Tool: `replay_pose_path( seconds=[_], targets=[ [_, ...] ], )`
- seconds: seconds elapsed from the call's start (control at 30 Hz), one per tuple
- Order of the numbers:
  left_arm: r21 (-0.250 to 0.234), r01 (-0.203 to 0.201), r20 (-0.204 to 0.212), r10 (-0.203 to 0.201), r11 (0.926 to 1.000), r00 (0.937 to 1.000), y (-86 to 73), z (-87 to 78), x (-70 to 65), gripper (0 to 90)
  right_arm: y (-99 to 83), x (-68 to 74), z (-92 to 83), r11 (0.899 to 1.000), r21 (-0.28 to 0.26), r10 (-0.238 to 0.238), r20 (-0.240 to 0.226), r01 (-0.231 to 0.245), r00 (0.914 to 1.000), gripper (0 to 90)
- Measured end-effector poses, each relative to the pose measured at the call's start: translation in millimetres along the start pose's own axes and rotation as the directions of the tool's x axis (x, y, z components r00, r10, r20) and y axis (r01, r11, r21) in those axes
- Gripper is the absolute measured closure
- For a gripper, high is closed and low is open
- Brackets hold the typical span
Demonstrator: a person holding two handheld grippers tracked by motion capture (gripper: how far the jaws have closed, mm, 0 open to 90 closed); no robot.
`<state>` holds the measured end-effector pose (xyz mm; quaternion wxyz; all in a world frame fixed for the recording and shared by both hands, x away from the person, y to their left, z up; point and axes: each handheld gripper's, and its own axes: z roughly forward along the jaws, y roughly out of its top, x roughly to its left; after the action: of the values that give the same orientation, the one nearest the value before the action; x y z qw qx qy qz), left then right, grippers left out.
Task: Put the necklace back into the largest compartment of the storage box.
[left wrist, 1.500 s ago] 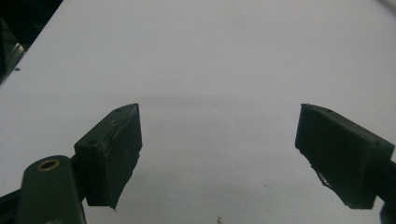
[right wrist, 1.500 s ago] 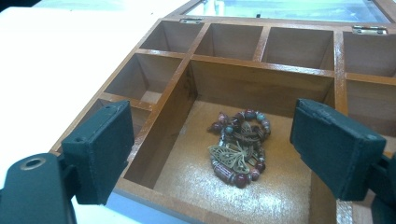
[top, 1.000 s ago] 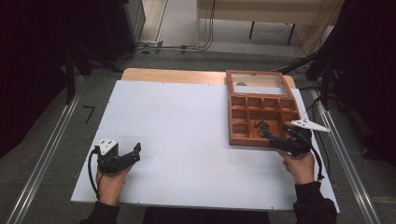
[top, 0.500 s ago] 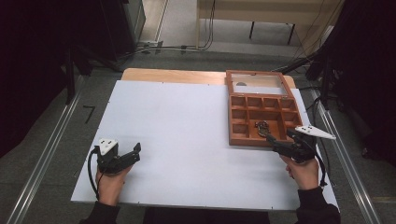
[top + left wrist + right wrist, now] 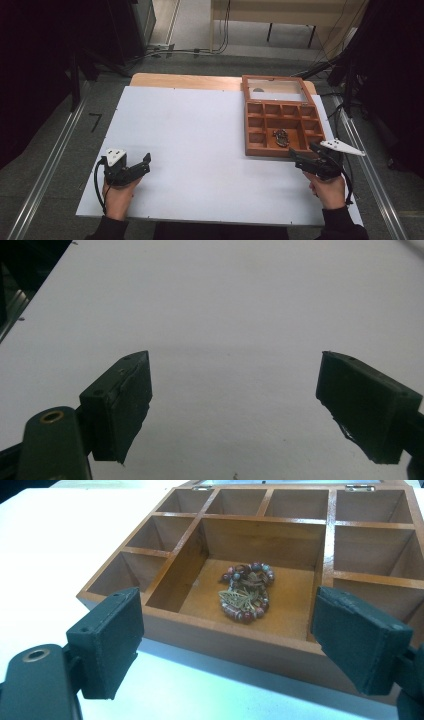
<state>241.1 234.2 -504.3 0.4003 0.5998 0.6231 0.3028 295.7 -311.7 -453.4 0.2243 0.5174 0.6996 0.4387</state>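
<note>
Right gripper view: my right gripper [image 5: 227, 645] sits w/ jaws spread wide, empty, just short of the wooden box [image 5: 235, 635]; beaded bracelet [image 5: 245, 592] lies in its big centre compartment. Left gripper [image 5: 232, 405] also spread, over bare white table [image 5: 225, 300].

White surface [image 5: 200, 135], wood strip at far edge. Wooden box [image 5: 260, 145] w/ compartments lies on it, just ahead of right claw [image 5: 310, 155].
</note>
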Motion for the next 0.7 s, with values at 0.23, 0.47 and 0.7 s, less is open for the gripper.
replay_pose_path(
  seconds=[0.23,0.47,0.7],
  targets=[
    [0.001,0.0,0.001,0.0,1.0,1.0,-0.3,0.3,-0.4,15.4,-5.2,-1.1,-5.7,1.0,0.0,0.0,-0.005,0.0,1.0,12.1],
    [0.001,0.0,0.001,0.0,1.0,1.0,-0.4,0.4,-0.5,15.4,-10.6,-2.9,-11.0,1.0,0.001,-0.001,0.002,0.001,1.0,12.1],
    [0.003,-0.001,0.003,0.001,1.0,1.0,-0.6,0.6,-0.8,15.4,-16.5,-5.6,-15.4,1.0,0.006,-0.001,0.0,0.001,1.0,12.1]
  ],
)
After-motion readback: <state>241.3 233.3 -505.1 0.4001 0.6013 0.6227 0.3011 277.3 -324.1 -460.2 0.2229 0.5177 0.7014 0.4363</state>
